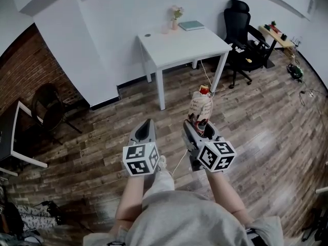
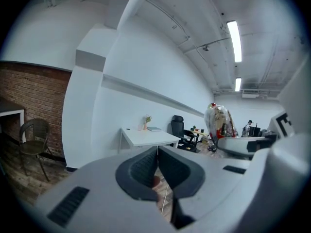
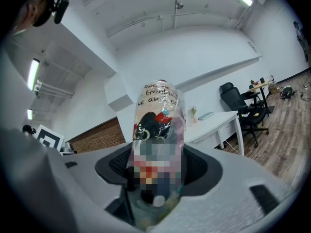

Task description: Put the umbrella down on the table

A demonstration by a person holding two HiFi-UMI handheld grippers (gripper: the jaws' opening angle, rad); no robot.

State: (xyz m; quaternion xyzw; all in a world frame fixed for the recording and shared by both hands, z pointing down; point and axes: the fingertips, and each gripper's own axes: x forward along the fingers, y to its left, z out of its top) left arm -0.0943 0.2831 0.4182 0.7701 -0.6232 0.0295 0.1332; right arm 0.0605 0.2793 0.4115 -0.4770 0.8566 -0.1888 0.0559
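Note:
A folded umbrella (image 1: pixel 200 106) in a clear printed sleeve, red-tipped, sticks forward out of my right gripper (image 1: pixel 198 125), whose jaws are shut on it. In the right gripper view the umbrella (image 3: pixel 158 125) stands between the dark pads (image 3: pixel 200 171) and hides the middle of the room. My left gripper (image 1: pixel 147 129) is beside it at the left, jaws shut with nothing between them; its view shows the pads (image 2: pixel 146 169) pressed together. The white table (image 1: pixel 182 46) stands ahead by the wall, well short of both grippers.
On the table stand a small vase with flowers (image 1: pixel 176 17) and a teal book (image 1: pixel 191 25). A black office chair (image 1: pixel 241 29) is to its right, a wicker chair (image 1: pixel 48 106) and brick wall to the left. A white cable (image 1: pixel 180 160) lies on the wooden floor.

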